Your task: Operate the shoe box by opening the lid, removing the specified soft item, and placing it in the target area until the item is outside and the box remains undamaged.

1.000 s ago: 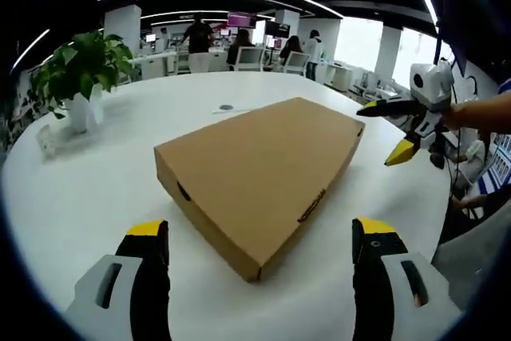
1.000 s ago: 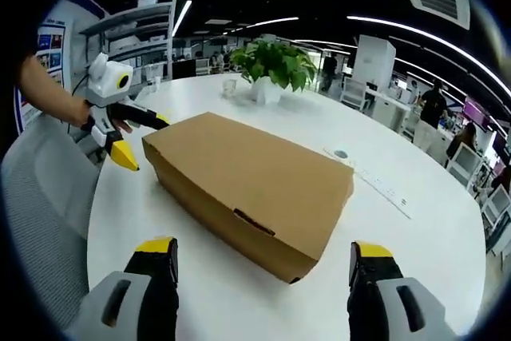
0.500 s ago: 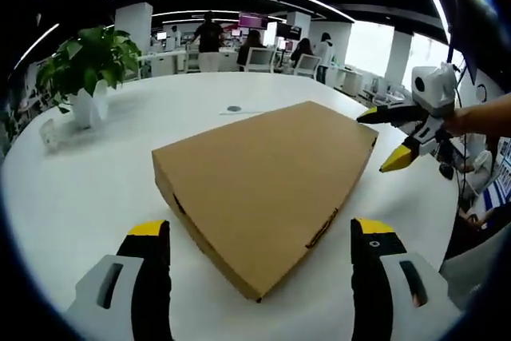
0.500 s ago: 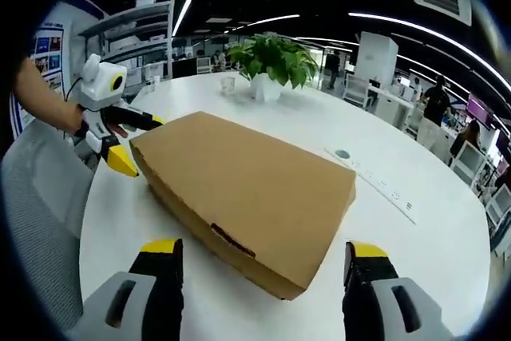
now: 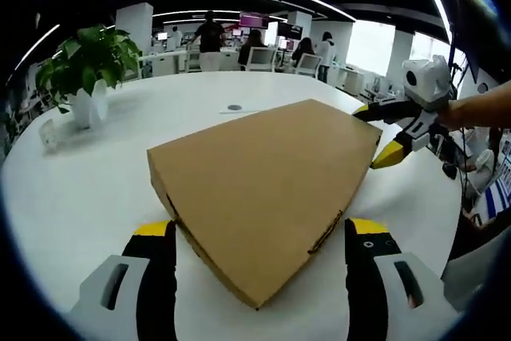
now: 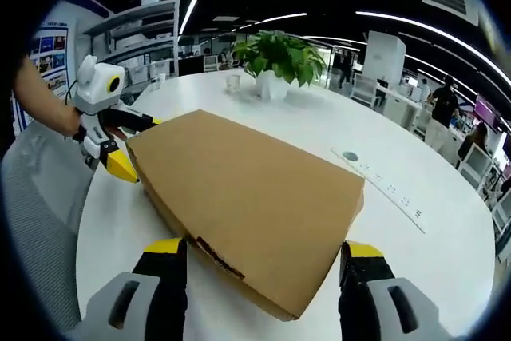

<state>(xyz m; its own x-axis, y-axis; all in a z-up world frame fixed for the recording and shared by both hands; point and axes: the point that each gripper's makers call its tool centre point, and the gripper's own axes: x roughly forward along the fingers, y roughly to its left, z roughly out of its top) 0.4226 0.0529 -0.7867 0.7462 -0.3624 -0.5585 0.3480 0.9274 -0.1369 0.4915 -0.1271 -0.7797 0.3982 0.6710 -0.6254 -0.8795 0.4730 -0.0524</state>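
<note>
A flat brown cardboard shoe box (image 5: pixel 263 185) lies with its lid down on the round white table (image 5: pixel 104 165). My left gripper (image 5: pixel 259 229) is open, its yellow-tipped jaws standing either side of the box's near corner. In the right gripper view the same box (image 6: pixel 247 193) has a slot tab on its near side. My right gripper (image 6: pixel 263 247) is open too, its jaws flanking that near edge. Each gripper shows in the other's view, held by a hand: the right gripper (image 5: pixel 375 135) at the box's far right corner, the left gripper (image 6: pixel 132 145) at its far left corner, both with jaws apart.
A potted plant (image 5: pixel 84 65) in a white pot (image 6: pixel 271 85) stands far across the table, with a small glass (image 6: pixel 232 83) beside it. A small round disc (image 6: pixel 350 156) and a thin strip (image 6: pixel 395 193) lie beyond the box. A grey chair (image 6: pixel 40 197) sits at the table edge. People stand far off.
Both cameras have moved closer to the box, which now reaches between each view's own jaws. Each gripper seen across the box has drawn in against its corner.
</note>
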